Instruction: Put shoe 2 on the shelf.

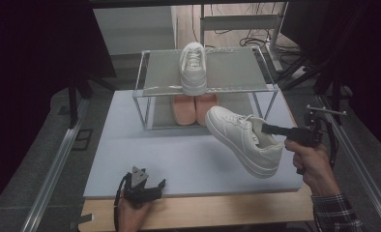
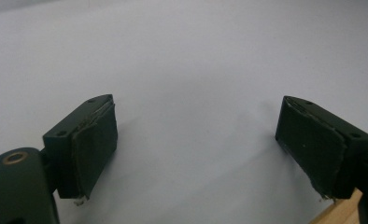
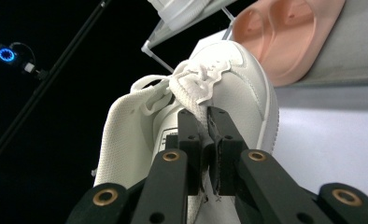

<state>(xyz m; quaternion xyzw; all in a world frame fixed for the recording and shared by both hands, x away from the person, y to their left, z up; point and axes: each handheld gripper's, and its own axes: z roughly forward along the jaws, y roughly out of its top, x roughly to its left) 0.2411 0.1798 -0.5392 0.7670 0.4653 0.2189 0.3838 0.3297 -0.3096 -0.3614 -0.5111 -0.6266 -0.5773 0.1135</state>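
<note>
A white sneaker (image 1: 244, 140) hangs tilted above the right side of the pale mat (image 1: 130, 145), toe toward the rack. My right gripper (image 1: 266, 128) is shut on its tongue, and the right gripper view has the black jaws (image 3: 208, 140) pinched on the tongue just below the laces of this sneaker (image 3: 240, 93). Near the mat's front edge my left gripper (image 1: 150, 181) rests low. Its jaws (image 2: 196, 144) stand wide apart over bare mat with nothing between them.
A two-shelf metal rack (image 1: 145, 89) stands at the back of the mat. A second white sneaker (image 1: 193, 67) sits on its top shelf, and a pair of pink shoes (image 1: 194, 108) is on the lower shelf. A wooden table edge (image 1: 203, 212) runs along the front.
</note>
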